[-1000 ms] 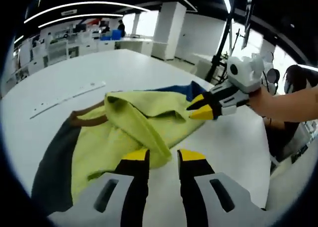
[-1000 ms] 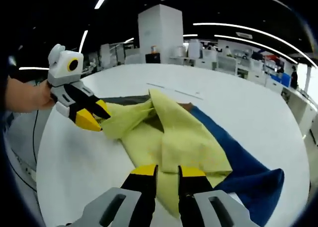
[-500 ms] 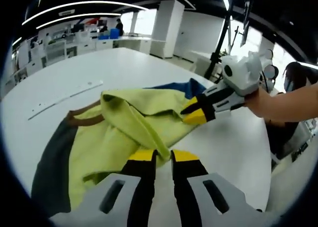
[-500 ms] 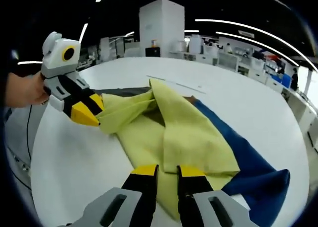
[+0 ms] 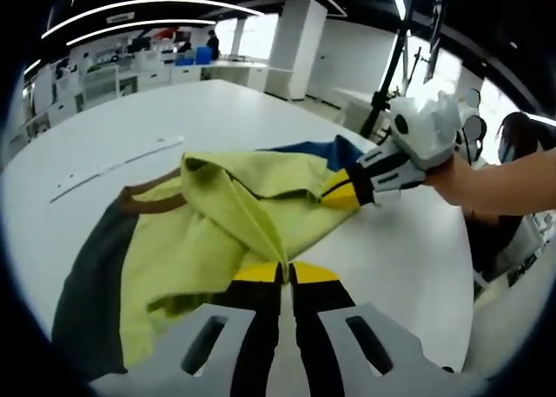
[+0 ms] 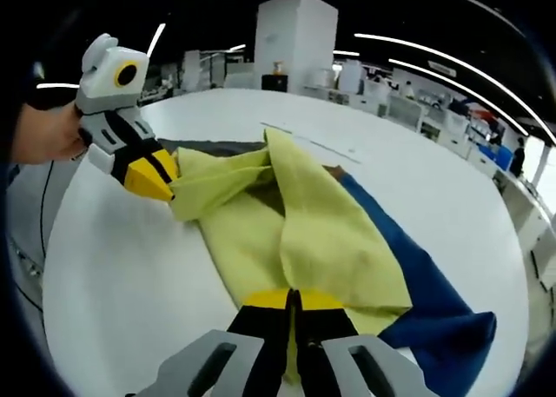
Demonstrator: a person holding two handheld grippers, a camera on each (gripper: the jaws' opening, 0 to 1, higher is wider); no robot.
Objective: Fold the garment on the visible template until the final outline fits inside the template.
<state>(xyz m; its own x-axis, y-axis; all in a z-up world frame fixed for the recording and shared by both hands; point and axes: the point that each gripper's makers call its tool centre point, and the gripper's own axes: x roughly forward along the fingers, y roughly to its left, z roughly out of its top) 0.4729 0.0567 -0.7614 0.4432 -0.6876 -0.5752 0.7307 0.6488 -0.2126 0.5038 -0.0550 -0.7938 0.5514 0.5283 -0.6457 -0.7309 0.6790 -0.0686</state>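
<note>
Both grippers, left (image 5: pixel 286 274) and right (image 6: pixel 294 300), have closed on the yellow-green garment (image 6: pixel 304 232) bunched on the white table (image 5: pixel 139 128) in an office

An open office with white desks (image 5: pixel 130 76), a white pillar (image 6: pixel 295 41) and ceiling light strips (image 5: pixel 130 10).
</note>
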